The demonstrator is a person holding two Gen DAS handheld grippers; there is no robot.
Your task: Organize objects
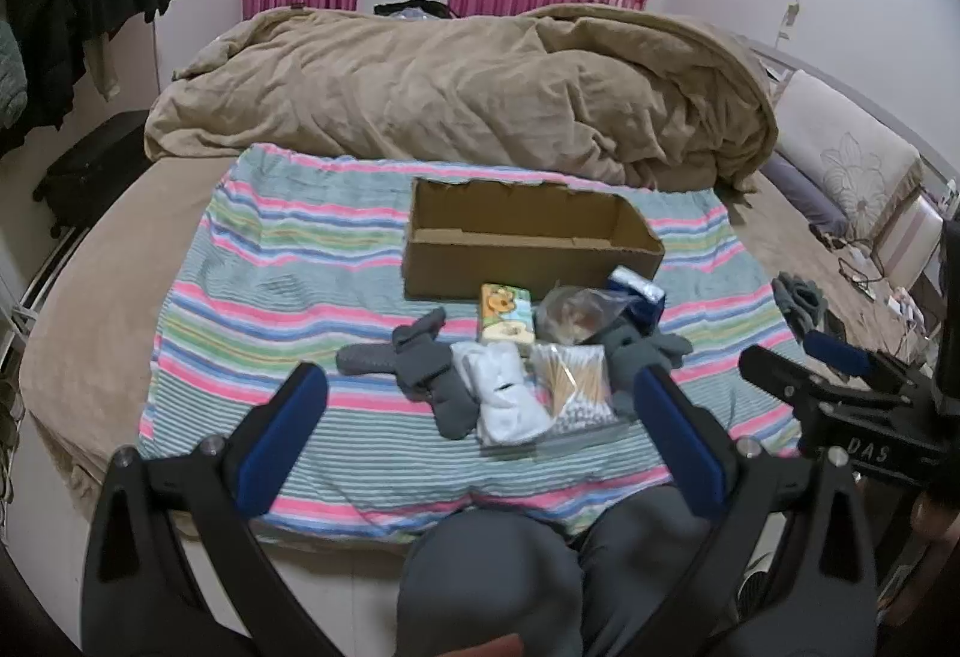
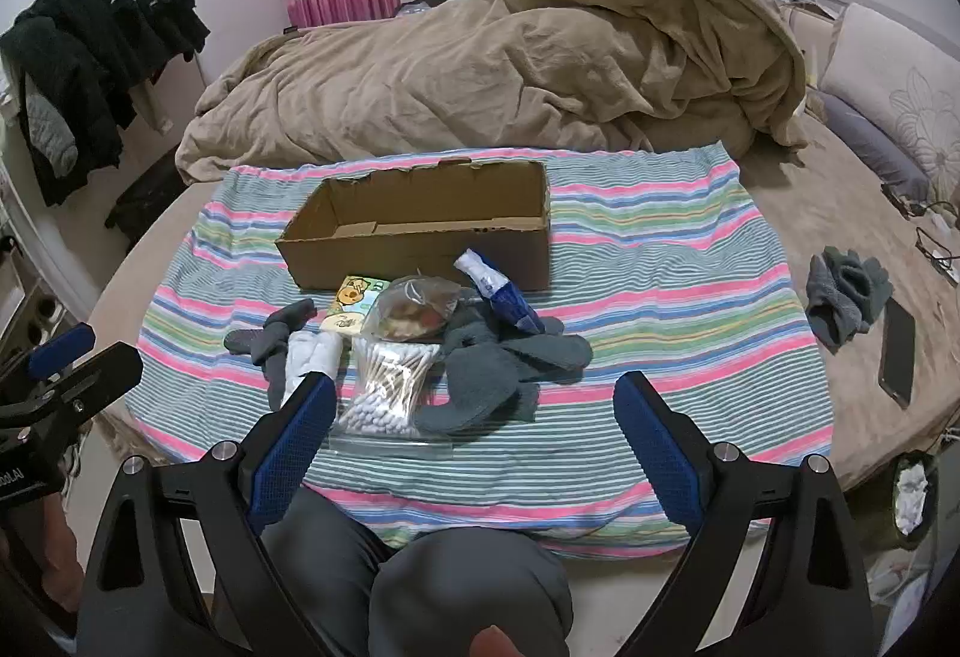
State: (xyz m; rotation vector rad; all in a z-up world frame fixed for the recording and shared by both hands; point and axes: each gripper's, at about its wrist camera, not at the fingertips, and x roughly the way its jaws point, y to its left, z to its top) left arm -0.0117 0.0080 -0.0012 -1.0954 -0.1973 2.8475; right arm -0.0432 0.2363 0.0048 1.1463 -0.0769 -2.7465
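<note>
So nothing is picked up yet; I am at the very start of tidying.

From my left wrist camera, my left claw [image 1: 480, 417] is wide open and holds nothing. It hangs over the near edge of the striped blanket [image 1: 252, 285] on the bed. The little pile sits in the middle: dark grey socks [image 1: 420, 363], a white sock [image 1: 504, 393], a bag of cotton swabs [image 1: 570, 381] and a cartoon tissue pack [image 1: 505, 314]. Just beyond them stands the cardboard box [image 1: 528, 249], with nothing in it that I can see.

From my right wrist camera, my right claw [image 2: 474, 423] is wide open too, and holds nothing. The cotton swabs [image 2: 390, 387] lie closest, just past its left finger. A clear snack bag [image 2: 414, 309], a blue and white pack [image 2: 504, 291] and grey gloves [image 2: 504, 363] are near them. The box [image 2: 420, 237] is behind, on the far side.

I think my next move is to reach down, close on one thing, maybe the swabs, and carry it into the box.
</note>
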